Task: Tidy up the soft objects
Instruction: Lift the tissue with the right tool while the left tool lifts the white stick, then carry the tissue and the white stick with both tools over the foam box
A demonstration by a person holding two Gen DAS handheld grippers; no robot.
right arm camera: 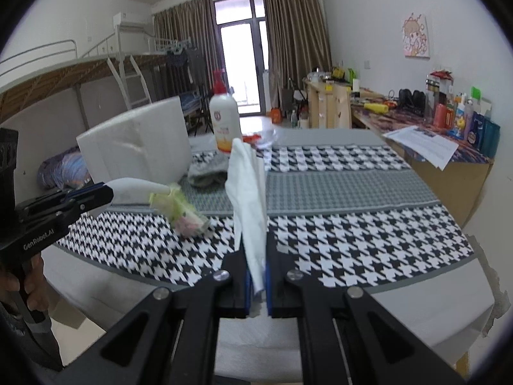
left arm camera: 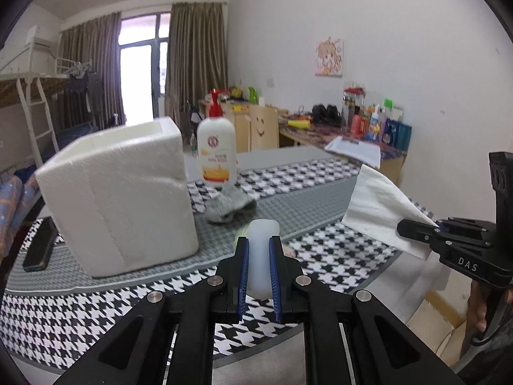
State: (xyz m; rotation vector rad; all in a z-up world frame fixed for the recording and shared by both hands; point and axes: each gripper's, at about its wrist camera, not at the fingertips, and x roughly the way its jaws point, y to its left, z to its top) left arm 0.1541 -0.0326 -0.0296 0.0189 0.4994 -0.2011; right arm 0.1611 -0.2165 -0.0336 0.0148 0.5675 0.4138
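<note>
My left gripper (left arm camera: 259, 250) is shut on the white handle of an artificial flower (left arm camera: 263, 253) and holds it above the houndstooth tablecloth. In the right wrist view the same left gripper (right arm camera: 109, 192) shows at the left, with the flower's green and pink head (right arm camera: 182, 215) drooping onto the cloth. My right gripper (right arm camera: 256, 256) is shut on a white tissue (right arm camera: 248, 192) that stands up from its fingers. It also shows in the left wrist view (left arm camera: 413, 227) with the tissue (left arm camera: 381, 205). A grey sock (left arm camera: 229, 207) lies crumpled behind the flower.
A white foam box (left arm camera: 118, 199) stands at the left of the table. A lotion pump bottle (left arm camera: 216, 147) stands behind the sock. A black phone (left arm camera: 40, 248) lies left of the box. A cluttered desk (left arm camera: 352, 134) lines the right wall.
</note>
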